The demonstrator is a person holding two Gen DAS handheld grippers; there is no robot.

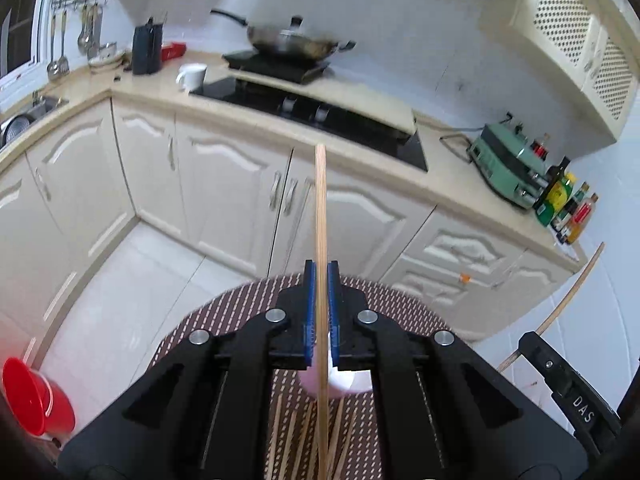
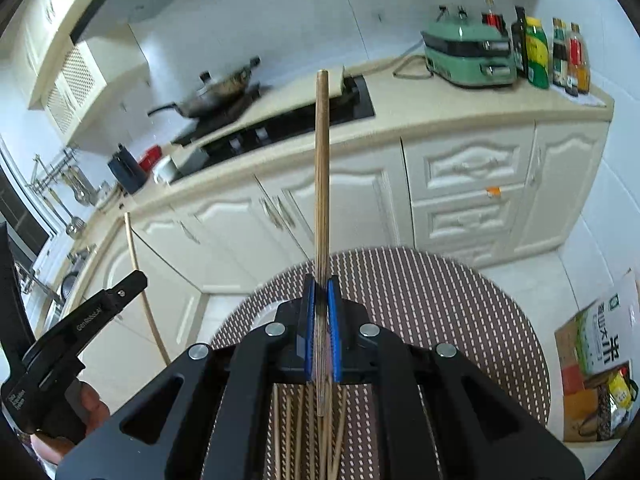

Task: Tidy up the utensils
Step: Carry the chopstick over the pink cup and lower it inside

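My left gripper [image 1: 321, 268] is shut on a wooden chopstick [image 1: 320, 200] that stands up between its blue pads. My right gripper [image 2: 321, 284] is likewise shut on a chopstick [image 2: 322, 160], which points up and away. Both hang above a round table covered by a brown woven mat [image 1: 240, 308]. Several loose chopsticks [image 2: 288, 432] lie on the mat beneath the fingers. A white cup [image 1: 344, 384] sits under the left gripper. In the right wrist view the left gripper [image 2: 138, 278] shows at the left with its chopstick [image 2: 140, 280], a hand [image 2: 92, 404] holding it.
A kitchen counter [image 1: 360, 152] with cream cabinets runs behind the table. On it stand a wok [image 1: 292, 40], a white mug [image 1: 194, 76], a green appliance [image 1: 508, 168] and bottles [image 1: 568, 208]. A red bucket [image 1: 36, 396] and a cardboard box [image 2: 596, 368] stand on the floor.
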